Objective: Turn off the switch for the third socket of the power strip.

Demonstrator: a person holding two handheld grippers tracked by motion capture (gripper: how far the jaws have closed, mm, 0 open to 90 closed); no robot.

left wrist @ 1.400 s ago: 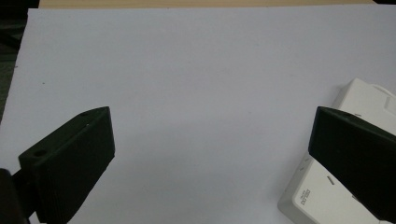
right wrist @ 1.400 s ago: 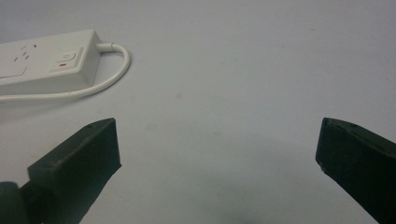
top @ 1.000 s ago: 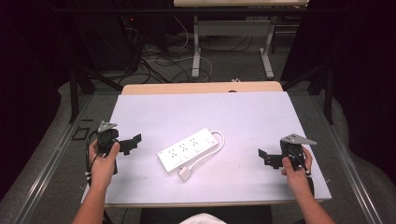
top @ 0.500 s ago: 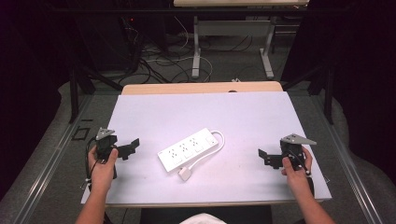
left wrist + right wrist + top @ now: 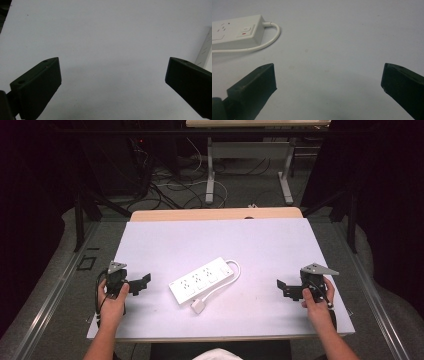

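Near the middle of the worktop (image 5: 280,240), slightly toward its front edge, a white power strip (image 5: 202,280) lies flat and slantwise, its switch end pointing toward the back right corner. Its white cable (image 5: 231,274) loops out of that end, curves back along the strip's front side and ends in a white plug (image 5: 198,306) lying just in front of the strip, toward the front edge. The worktop surface is a pale sheet with a strip of wood showing along its back edge.

Close to the left edge, toward the front left corner, the left tongs (image 5: 143,282) sit low over the surface in the person's left hand (image 5: 114,296), pointing toward the strip but well apart from it. In the left gripper view the two black jaws stand wide apart with nothing but bare worktop between them, and a pale sliver that seems to be the strip shows at the right border.

Close to the right edge, toward the front right corner, the right tongs (image 5: 281,288) are held in the right hand (image 5: 316,301), aimed toward the strip and likewise well apart from it. The right gripper view shows these jaws spread wide and gripping nothing, with the strip's switch end and the cable loop farther off at the upper left.
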